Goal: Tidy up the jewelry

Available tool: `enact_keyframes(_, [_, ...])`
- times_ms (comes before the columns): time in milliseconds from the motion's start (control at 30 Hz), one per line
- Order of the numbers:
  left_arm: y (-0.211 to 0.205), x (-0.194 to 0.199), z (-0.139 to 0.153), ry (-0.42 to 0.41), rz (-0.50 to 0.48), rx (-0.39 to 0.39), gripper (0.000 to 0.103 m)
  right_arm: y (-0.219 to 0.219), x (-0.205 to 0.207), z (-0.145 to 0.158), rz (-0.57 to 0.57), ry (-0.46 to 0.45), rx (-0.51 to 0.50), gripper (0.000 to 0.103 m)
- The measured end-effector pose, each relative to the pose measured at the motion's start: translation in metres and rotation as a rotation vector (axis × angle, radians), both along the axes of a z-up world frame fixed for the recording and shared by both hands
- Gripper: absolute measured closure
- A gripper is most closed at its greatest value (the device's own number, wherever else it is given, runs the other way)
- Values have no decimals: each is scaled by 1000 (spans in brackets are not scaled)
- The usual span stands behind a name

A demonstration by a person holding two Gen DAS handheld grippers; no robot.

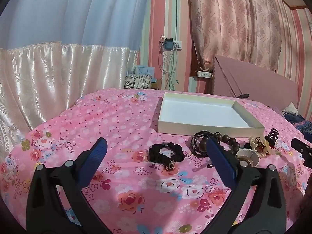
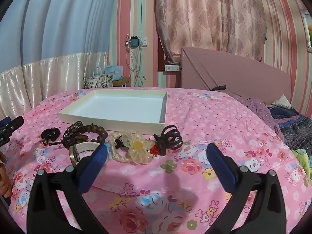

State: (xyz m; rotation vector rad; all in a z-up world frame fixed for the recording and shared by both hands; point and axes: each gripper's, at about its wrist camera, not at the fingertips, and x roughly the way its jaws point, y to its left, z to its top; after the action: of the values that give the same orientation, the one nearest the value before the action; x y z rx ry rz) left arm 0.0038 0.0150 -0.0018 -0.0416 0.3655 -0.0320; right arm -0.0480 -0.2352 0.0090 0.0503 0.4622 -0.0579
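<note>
Hovering wide open above a bed (image 1: pixel 109 117) spread with a pink flowered cover: left gripper (image 1: pixel 156 152), blue pads well apart, nothing between them but open air and, farther off on the cover, a black scrunchie (image 1: pixel 166 152). Just right of the scrunchie, a tangle of dark cord bracelets (image 1: pixel 198 138) touching a string of brown wooden beads (image 1: pixel 230 139); partly hidden behind the right finger, a white band with a round metal piece (image 1: pixel 248 156). Farther right, a cream hair tie (image 1: pixel 259 144) and a dark claw clip (image 1: pixel 273 133). Beyond the whole row, near its far side, a shallow white box (image 1: pixel 206 130), open-topped, nothing inside. At the right edge, the black tip of the other tool.

Held likewise wide open over the cover: right gripper (image 2: pixel 157 153), tilted slightly downward, grasping nothing. Lying just past its fingertips, the cream hair tie with a translucent yellow flower (image 2: pixel 136 146), a small red ornament beside it, and the dark claw clip (image 2: pixel 169 136) touching that cluster. To the left, wooden beads (image 2: pixel 97 131), cord bracelets (image 2: pixel 73 132), the white band (image 2: pixel 85 147) half behind the left finger, and the black scrunchie (image 2: pixel 51 132) at the end of the row. Behind them, the white box (image 2: pixel 109 123). At the left edge, part of a hand (image 2: pixel 4 175). Behind the bed, a pink headboard (image 2: pixel 243 81), patterned curtains, striped wall.
</note>
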Motion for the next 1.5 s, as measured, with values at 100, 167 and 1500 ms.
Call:
enact_keyframes(100, [1,-2,1,-1,6,0,3,-1,0,-1,-5,-1,-1,2])
enact_keyframes(167, [2,-2,0,4,5,1,3,-1,-1,-1,-8,-6,-6,2])
enact_keyframes(1500, [-2,7,-4,35,15,-8,3,-4,4,-3,-19,7,16,2])
